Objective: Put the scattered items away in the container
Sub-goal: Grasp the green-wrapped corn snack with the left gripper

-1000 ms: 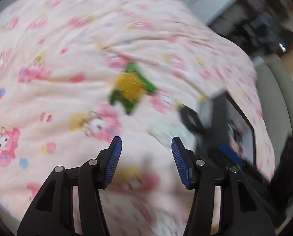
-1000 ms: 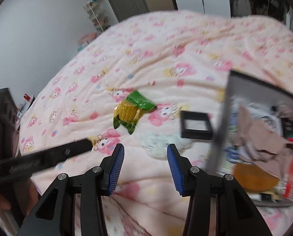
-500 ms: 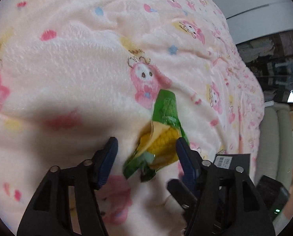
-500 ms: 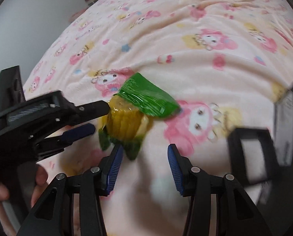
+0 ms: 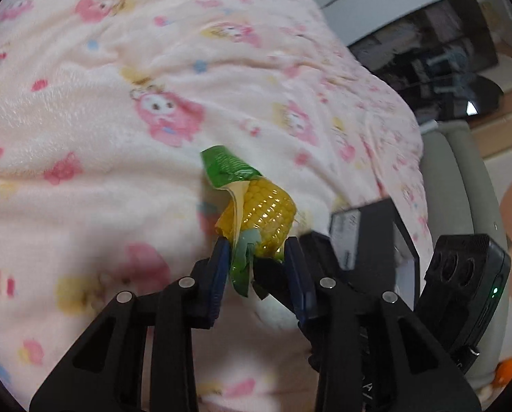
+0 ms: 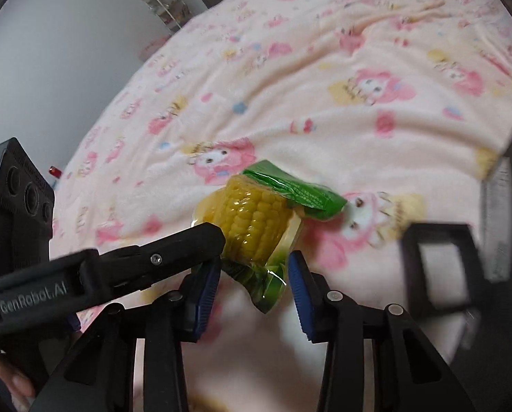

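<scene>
Corn pack [image 5: 263, 213] on bed blanket [image 5: 101, 158], at 12 o'clock of both grippers. Left gripper [image 5: 256, 257] closing, pads pinching its lower end. Right gripper [image 6: 254, 274] closing around the wrapper tail, not yet pressing. Film likely slippery, cob firm, light; grip the cob.

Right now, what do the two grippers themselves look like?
Both are matte black plastic with triangular cut-outs, silver screws and ribbed blue pads on the fingers. The left gripper carries white "GenRobot.AI" lettering on its side in the right wrist view. A black block with three round lenses sits behind each; the right gripper's shows a green light.
</scene>
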The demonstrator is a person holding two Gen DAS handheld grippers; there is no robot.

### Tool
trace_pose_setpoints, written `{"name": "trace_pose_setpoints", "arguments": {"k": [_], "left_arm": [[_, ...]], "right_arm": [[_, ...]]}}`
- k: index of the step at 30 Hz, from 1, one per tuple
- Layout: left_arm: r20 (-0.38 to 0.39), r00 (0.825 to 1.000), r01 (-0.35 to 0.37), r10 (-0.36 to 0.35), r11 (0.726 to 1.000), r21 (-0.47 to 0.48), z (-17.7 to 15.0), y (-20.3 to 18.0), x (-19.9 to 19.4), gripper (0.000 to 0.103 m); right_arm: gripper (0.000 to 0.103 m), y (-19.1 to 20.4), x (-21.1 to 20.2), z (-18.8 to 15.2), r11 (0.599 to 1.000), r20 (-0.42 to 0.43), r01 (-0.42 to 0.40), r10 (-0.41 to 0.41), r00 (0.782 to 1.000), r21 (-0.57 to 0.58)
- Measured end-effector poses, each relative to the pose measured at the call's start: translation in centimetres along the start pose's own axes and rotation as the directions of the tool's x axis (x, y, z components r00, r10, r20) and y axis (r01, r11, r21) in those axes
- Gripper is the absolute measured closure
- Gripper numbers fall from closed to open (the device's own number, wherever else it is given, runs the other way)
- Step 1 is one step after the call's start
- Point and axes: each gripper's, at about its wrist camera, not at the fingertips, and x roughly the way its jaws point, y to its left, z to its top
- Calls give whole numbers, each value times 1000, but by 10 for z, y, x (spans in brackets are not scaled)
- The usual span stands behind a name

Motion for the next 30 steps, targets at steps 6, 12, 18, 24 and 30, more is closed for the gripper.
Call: {"name": "trace_pose_setpoints", "arguments": {"k": [6,12,18,24,30], "left_arm": [[-30,999,29,-25,987,155,-56,-55,-31,73],[-103,995,36,-16,979,202,-112,-84,-24,73],[-234,970,126,-60,952,280,-161,-125,-5,75],[-212,975,115,-64,965,236,-155,-119,2,75],[-39,996,-79,84,991,111,-122,-71,-28,73]], "right_arm": [[66,2,-82,-56,999,82,35,-31,996,-40],[67,-25,-115,-110,998,52,15,-18,998,62],[73,-35,-145,-157,995,23,-77,76,997,56],[73,-68,-155,-175,992,27,5,-9,1000,128],[73,-71,-156,-165,992,53,37,-43,998,117]]}}
